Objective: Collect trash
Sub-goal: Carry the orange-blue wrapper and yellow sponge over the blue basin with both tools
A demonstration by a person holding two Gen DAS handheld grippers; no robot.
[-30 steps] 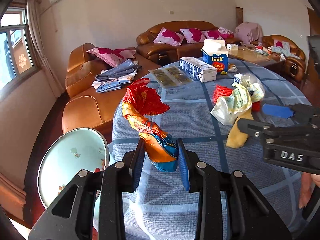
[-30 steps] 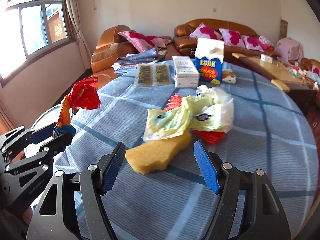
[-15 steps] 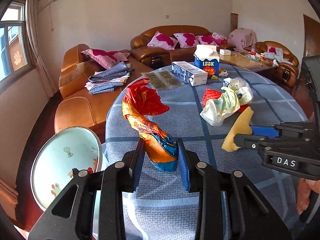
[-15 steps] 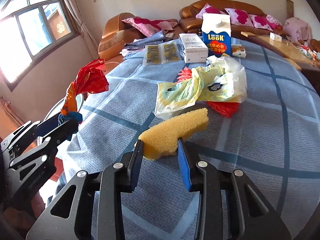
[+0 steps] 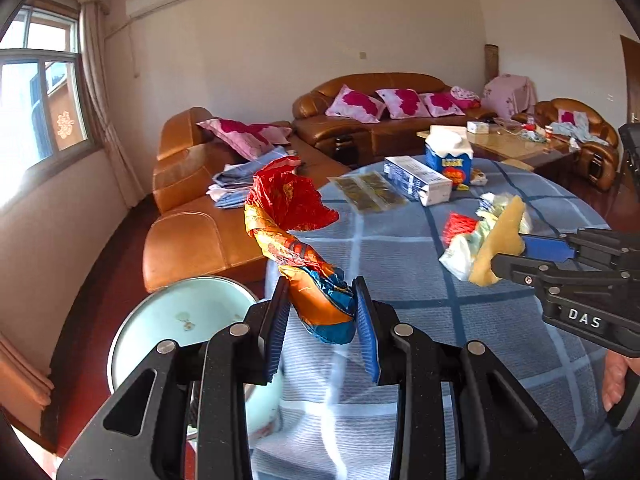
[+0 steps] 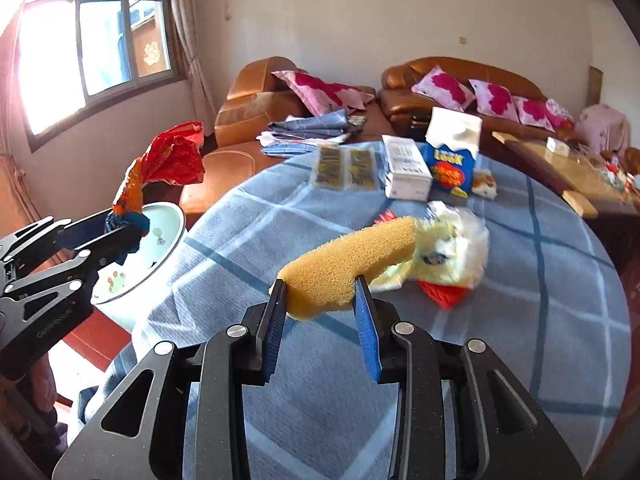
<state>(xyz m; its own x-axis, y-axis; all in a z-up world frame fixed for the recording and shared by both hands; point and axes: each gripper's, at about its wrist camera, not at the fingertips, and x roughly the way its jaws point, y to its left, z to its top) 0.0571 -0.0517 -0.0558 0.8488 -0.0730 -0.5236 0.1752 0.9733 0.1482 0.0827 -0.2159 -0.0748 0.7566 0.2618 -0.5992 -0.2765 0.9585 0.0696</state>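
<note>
A crumpled red, orange and blue foil wrapper stands up out of my left gripper, which is shut on its lower end. It hangs above the table's left edge, close to a pale green round bin on the floor. My right gripper is shut on one end of a yellow sponge, held clear of the blue checked tablecloth. In the right wrist view the left gripper shows at the left, with the wrapper over the bin.
A yellowish plastic bag lies on a red wrapper mid-table. Behind them are a blue milk carton, a white box and flat clear packets. Brown sofas and a low table ring the room.
My right gripper closed on the sponge and lifted it off the cloth. My left gripper rose with the wrapper still in it.
</note>
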